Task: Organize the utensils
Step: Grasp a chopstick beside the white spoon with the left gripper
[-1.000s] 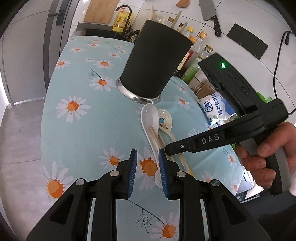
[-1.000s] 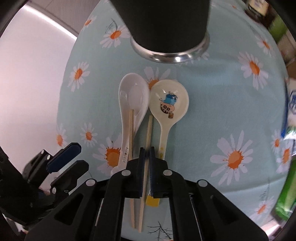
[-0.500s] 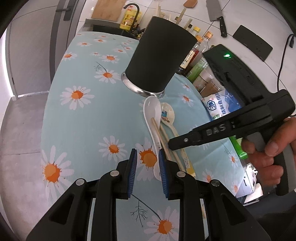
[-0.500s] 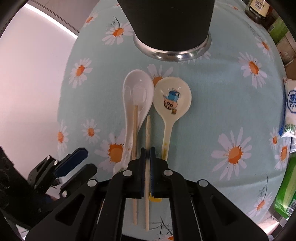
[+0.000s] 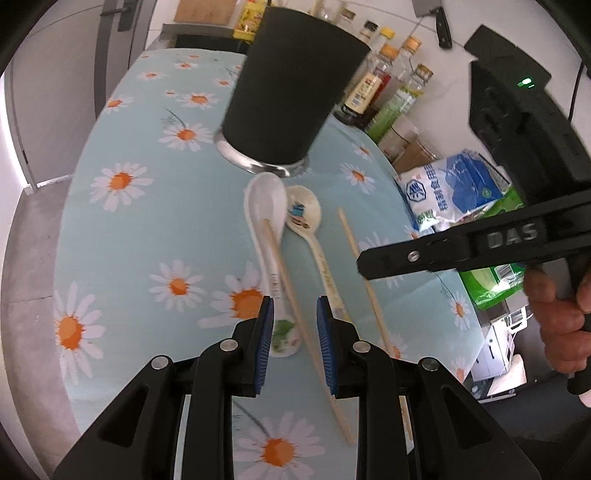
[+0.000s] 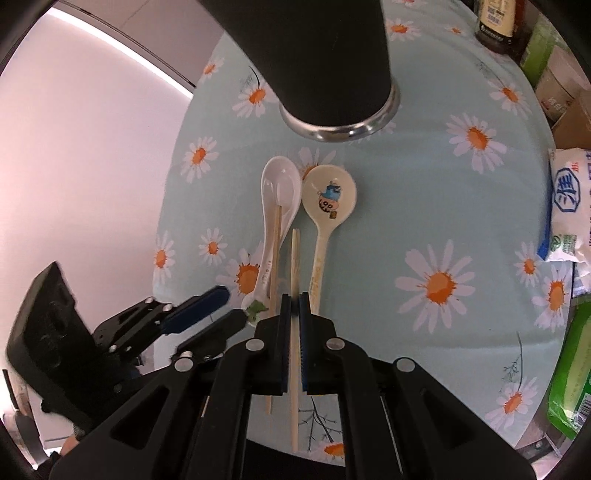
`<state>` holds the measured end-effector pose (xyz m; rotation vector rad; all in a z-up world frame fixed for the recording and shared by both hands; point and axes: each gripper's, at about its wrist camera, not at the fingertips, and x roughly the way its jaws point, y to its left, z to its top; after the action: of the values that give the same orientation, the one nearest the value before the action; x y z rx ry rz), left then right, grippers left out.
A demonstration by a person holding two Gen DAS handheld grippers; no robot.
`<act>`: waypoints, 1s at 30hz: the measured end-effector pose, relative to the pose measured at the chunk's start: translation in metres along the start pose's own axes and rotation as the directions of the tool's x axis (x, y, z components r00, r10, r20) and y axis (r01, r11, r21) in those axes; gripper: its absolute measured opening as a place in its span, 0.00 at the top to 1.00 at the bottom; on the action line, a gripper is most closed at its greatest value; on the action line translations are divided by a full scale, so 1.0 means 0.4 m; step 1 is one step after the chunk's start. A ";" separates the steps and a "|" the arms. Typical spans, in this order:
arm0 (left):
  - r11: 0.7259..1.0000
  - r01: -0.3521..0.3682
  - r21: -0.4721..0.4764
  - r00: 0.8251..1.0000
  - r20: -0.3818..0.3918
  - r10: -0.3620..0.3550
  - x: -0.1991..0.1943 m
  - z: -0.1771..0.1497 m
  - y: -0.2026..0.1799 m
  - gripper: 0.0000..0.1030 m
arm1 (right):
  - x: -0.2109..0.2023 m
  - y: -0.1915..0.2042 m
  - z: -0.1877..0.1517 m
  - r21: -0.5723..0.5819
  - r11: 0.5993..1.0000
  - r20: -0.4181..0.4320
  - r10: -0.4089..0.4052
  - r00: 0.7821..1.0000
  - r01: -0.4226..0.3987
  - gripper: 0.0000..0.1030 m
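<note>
My right claw is clamped on a thin pale wooden chopstick, raised off the daisy-print tablecloth. My left claw hangs unclenched, gripping nothing, over the second wooden chopstick, which lies on the white ceramic spoon. Ahead of both stand the cartoon-printed cream spoon and the tall black cylindrical holder.

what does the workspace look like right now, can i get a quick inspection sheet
surface: round table under a pale blue daisy-print cloth.
job's things: black holder cup upright; white spoon and cartoon spoon lie side by side below it; one chopstick rests on the white spoon.
grippers: right gripper shut on a second chopstick; left gripper open, empty, hovering over the spoon handles.
clutter: sauce bottles, salt bag, green packet at the table's right.
cables: a black cable on the wall.
surroundings: cleaver on the wall, door behind.
</note>
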<state>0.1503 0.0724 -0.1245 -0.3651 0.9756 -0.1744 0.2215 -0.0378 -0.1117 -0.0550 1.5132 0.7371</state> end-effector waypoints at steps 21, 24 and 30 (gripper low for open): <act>0.988 -0.151 -0.034 0.977 -0.154 0.144 0.098 0.032 -0.054 0.78 | -0.186 -0.168 -0.042 0.031 0.990 0.103 0.134 0.986 -0.137 0.95; 0.984 -0.167 -0.057 0.972 -0.175 0.155 0.112 0.036 -0.054 0.80 | -0.191 -0.177 -0.037 0.028 0.988 0.103 0.147 0.984 -0.151 0.95; 0.968 -0.245 -0.053 0.954 -0.189 0.231 0.128 0.045 -0.060 0.94 | -0.195 -0.189 -0.023 0.014 0.984 0.100 0.173 0.980 -0.175 0.95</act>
<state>0.1940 0.0386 -0.1459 -0.3010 1.2002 0.0507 0.2574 -0.1330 -0.0726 0.1307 1.4435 0.8499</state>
